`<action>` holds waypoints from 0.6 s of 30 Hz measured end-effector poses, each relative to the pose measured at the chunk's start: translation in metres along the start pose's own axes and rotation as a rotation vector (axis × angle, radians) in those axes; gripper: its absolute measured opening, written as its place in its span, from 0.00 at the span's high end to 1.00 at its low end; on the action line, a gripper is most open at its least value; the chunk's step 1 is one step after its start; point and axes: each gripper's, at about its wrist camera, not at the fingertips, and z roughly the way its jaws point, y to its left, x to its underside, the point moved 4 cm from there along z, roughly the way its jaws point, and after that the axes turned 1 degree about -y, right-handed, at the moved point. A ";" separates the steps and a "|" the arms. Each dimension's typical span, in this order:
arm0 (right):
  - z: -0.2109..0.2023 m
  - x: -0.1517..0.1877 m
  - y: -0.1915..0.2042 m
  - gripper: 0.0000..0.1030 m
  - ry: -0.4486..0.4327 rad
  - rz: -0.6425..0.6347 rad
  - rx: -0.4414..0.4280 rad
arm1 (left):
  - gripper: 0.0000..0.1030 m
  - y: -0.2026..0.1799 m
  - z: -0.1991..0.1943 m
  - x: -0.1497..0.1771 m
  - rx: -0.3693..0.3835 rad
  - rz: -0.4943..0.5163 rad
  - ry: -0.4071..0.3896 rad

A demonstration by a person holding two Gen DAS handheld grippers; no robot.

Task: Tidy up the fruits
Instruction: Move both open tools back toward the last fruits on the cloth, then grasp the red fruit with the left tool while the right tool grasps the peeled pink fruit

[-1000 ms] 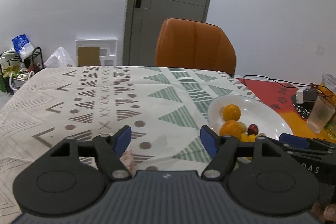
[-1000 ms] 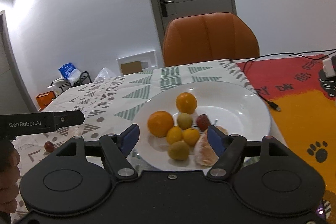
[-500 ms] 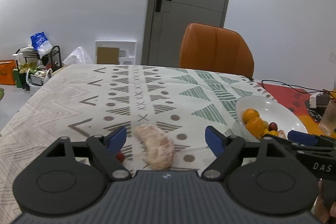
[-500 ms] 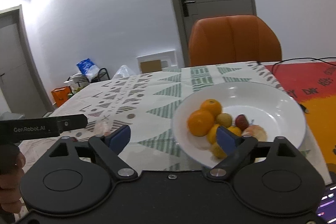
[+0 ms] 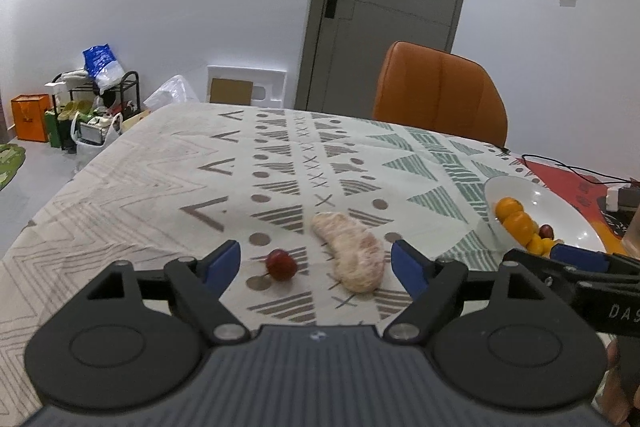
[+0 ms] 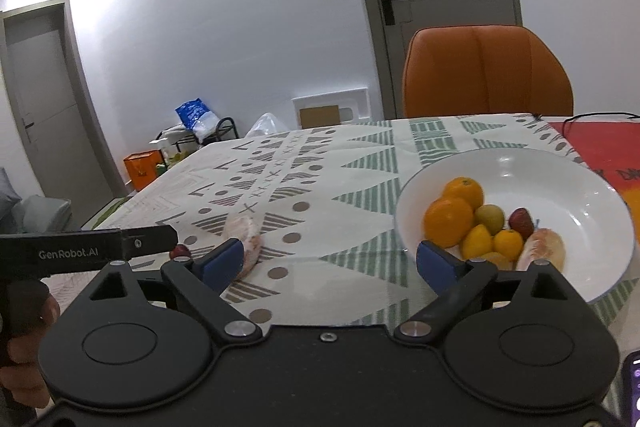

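Note:
A peeled pomelo segment (image 5: 350,251) and a small red fruit (image 5: 281,264) lie on the patterned tablecloth, just ahead of my open, empty left gripper (image 5: 316,263). Both also show in the right wrist view: the segment (image 6: 246,245) and the red fruit (image 6: 180,251), partly behind the left gripper's body. A white bowl (image 6: 560,167) holds oranges (image 6: 450,219), small yellow fruits, a red fruit and another pomelo segment (image 6: 542,251). My right gripper (image 6: 330,261) is open and empty, near the bowl's left rim. The bowl also shows at the right of the left wrist view (image 5: 560,205).
An orange chair (image 5: 440,95) stands at the table's far side. A red and orange mat (image 6: 600,143) with a black cable lies right of the bowl. A clear cup (image 5: 632,239) stands at the far right. Clutter and a rack (image 5: 96,99) sit on the floor at left.
Both grippers have pulled back and turned left. The pomelo segment and red fruit have come into the left view; the bowl has slid to the right in both views.

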 end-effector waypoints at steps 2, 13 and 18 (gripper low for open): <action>0.000 0.001 0.002 0.09 0.002 -0.003 -0.003 | 0.21 0.004 0.001 0.002 -0.004 -0.008 0.006; 0.015 0.004 0.016 0.08 0.032 -0.028 -0.042 | 0.36 0.022 0.013 0.005 -0.017 -0.067 0.031; 0.023 0.003 0.019 0.08 0.041 -0.028 -0.051 | 0.47 0.022 0.022 0.007 -0.015 -0.073 0.045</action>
